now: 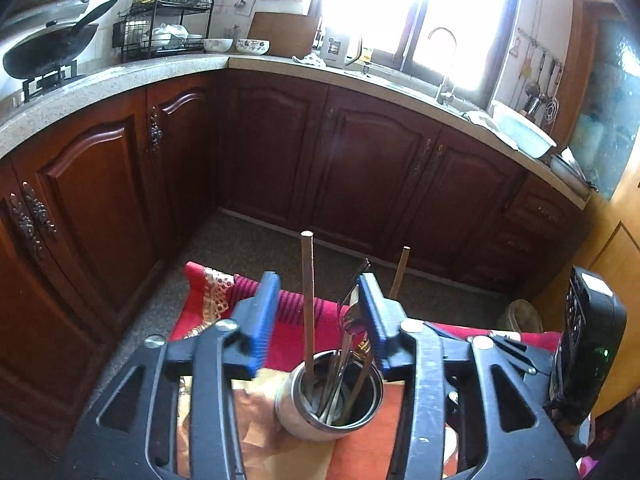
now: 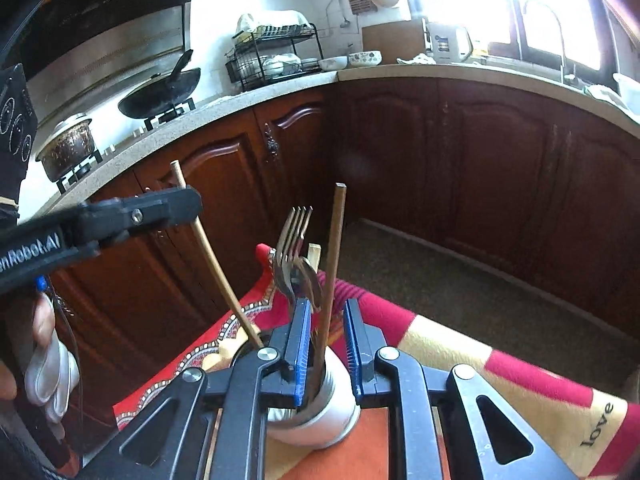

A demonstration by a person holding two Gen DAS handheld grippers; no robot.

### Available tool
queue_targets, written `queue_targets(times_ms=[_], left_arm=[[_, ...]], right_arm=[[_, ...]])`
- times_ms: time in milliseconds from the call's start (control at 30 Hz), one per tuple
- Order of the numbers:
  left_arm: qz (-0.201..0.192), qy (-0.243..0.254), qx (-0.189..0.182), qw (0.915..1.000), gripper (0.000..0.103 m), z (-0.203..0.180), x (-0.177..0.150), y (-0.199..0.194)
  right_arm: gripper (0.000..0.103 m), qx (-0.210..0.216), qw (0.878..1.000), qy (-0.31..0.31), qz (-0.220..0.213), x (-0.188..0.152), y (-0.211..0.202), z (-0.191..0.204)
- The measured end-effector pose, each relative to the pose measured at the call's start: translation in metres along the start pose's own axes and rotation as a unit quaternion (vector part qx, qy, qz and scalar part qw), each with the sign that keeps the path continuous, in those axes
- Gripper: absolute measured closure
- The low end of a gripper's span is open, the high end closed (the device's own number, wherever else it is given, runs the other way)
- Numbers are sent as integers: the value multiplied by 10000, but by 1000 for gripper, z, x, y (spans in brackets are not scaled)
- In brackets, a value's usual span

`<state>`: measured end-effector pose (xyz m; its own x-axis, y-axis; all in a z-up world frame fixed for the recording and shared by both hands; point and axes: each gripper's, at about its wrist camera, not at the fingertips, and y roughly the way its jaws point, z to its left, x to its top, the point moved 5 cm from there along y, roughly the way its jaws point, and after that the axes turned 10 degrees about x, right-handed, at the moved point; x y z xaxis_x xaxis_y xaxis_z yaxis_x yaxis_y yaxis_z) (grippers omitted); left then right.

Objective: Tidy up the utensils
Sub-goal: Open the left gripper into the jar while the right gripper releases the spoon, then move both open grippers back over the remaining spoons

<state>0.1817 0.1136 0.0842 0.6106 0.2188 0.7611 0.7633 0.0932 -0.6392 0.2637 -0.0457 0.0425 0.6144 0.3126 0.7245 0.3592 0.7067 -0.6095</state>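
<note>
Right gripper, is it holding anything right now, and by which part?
Nothing held. The thin brown wooden chopstick stands in the round steel cup between the right gripper's open pads, untouched.

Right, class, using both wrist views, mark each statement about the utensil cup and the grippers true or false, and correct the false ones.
1. The metal cup stands upright on a patterned cloth. True.
2. The cup is empty. False: it holds chopsticks, forks and a spoon.
3. The left gripper has its jaws apart, gripping nothing. True.
4. A wok sits on the stove. True.
5. The right gripper clamps a fork. False: only a chopstick stands between its parted pads.
</note>
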Motion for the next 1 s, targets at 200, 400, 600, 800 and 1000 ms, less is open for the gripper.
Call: queue_targets(times_ms=[200, 400, 600, 800, 1000], left_arm=[[-50, -64, 2, 10000, 53, 2, -4, -17], [-22, 12, 112, 9999, 53, -3, -29, -35], [55, 147, 209, 9997, 53, -14, -62, -47], [17, 231, 275, 9994, 53, -28, -91, -67], [-122, 385, 320, 9987, 52, -44, -116, -94]], right_arm=[[78, -68, 10000, -37, 16, -14, -17, 5], [75, -230, 9997, 5, -45, -28, -38, 10], [70, -514, 9986, -19, -86, -45, -64, 13], [65, -721, 9973, 98, -116, -60, -93, 19], [63, -875, 9957, 255, -187, -78, -127, 23]])
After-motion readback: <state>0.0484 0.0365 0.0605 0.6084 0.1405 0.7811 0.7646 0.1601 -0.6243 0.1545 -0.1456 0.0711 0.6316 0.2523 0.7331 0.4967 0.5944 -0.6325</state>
